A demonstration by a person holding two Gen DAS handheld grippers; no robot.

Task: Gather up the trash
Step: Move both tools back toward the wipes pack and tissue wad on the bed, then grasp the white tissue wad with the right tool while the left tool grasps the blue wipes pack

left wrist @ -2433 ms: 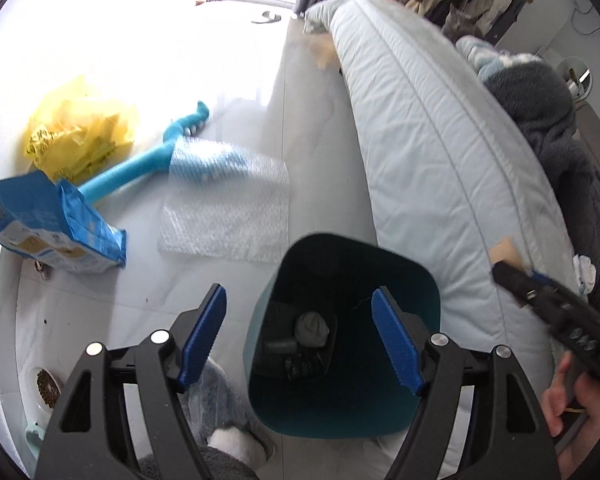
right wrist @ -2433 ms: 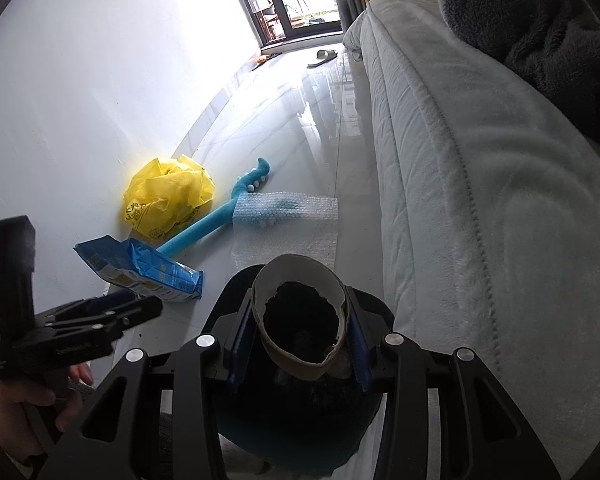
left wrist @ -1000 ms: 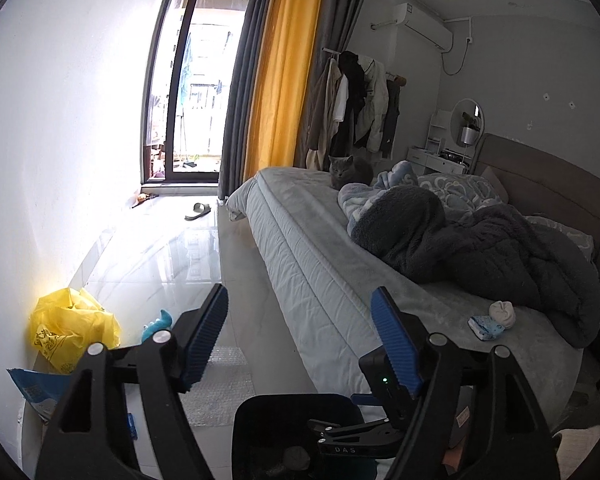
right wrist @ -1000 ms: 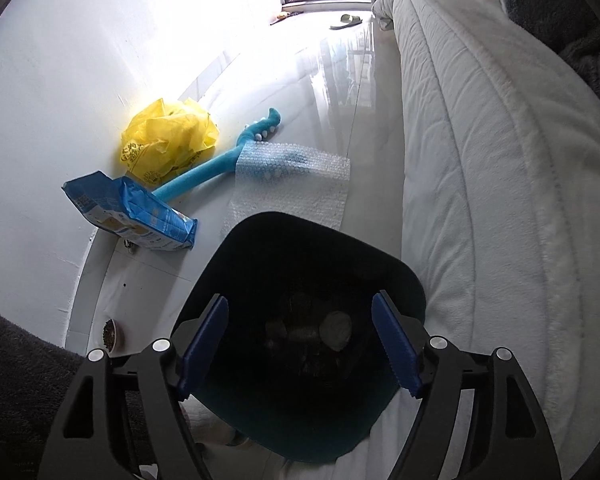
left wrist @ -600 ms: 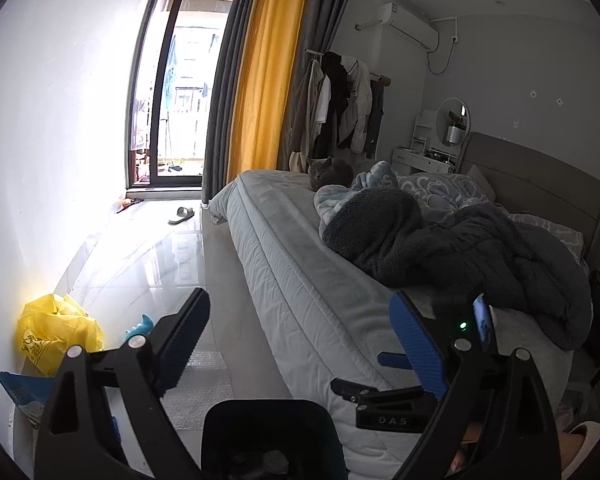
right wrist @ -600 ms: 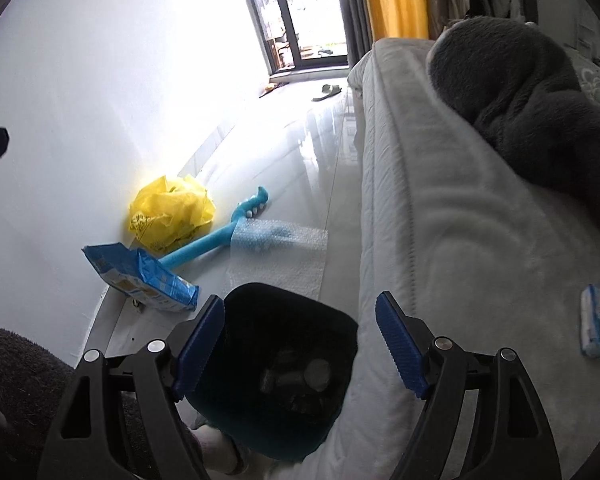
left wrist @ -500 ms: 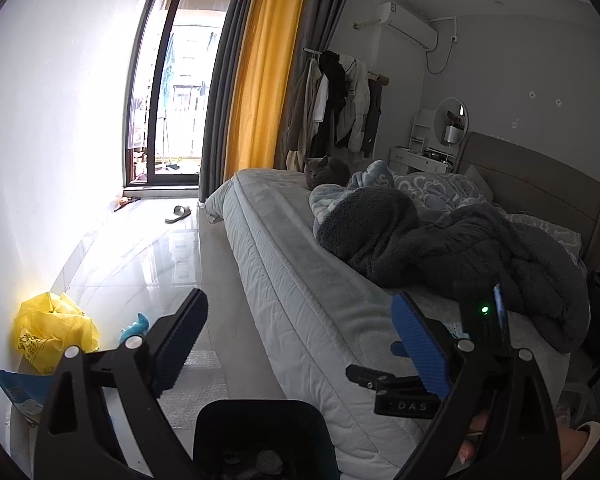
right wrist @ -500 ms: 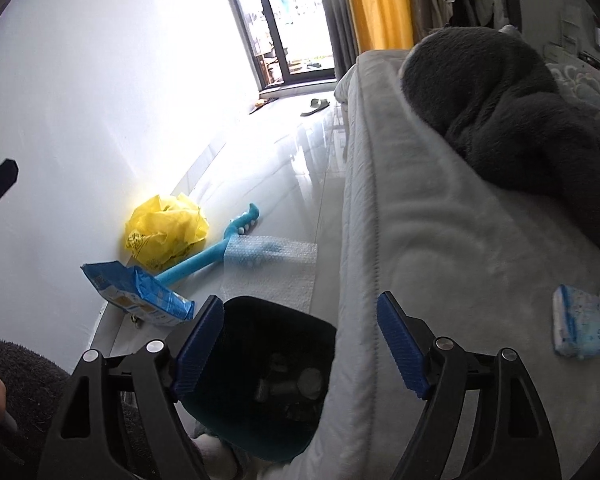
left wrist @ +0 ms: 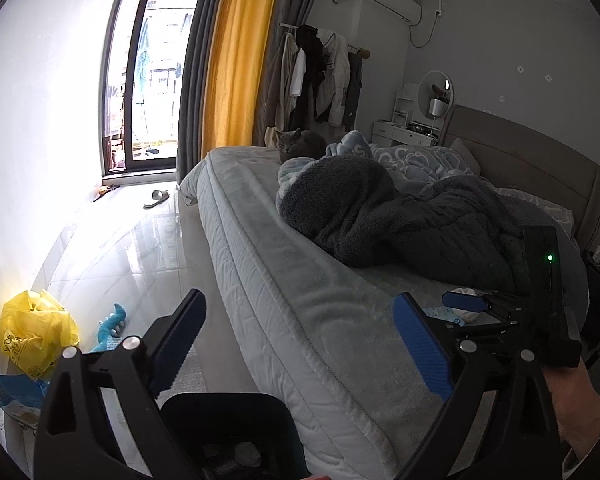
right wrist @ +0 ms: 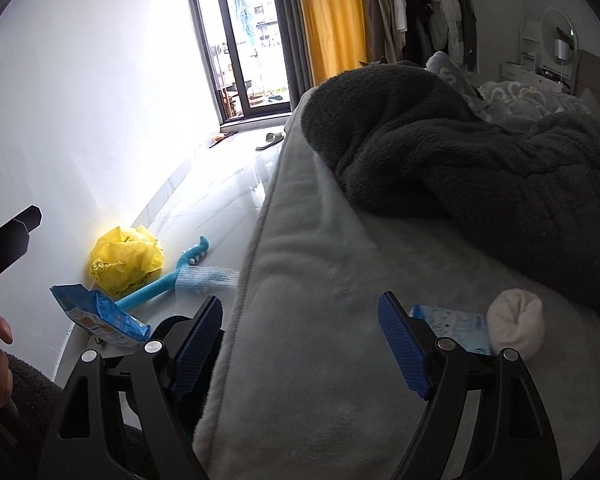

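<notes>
A dark teal trash bin (left wrist: 228,436) stands on the floor against the bed, with trash inside; in the right wrist view its rim (right wrist: 168,330) shows behind the left finger. My left gripper (left wrist: 300,344) is open and empty above the bin and the bed's edge. My right gripper (right wrist: 300,344) is open and empty over the bed, with a blue-and-white tissue pack (right wrist: 450,326) and a white crumpled wad (right wrist: 516,330) just right of its right finger. Both show small in the left wrist view, the wad (left wrist: 466,305) by the right gripper (left wrist: 476,312).
On the floor by the wall lie a yellow plastic bag (right wrist: 126,260), a blue snack bag (right wrist: 96,314), a blue toy stick (right wrist: 168,278) and bubble wrap (right wrist: 206,280). A dark blanket (right wrist: 480,152) covers the bed (left wrist: 300,304). A grey cat (left wrist: 298,145) sits at its far end.
Both grippers rose from over the bin. The right gripper let go of a cardboard tube, then swung right over the bed toward the tissue pack and wad.
</notes>
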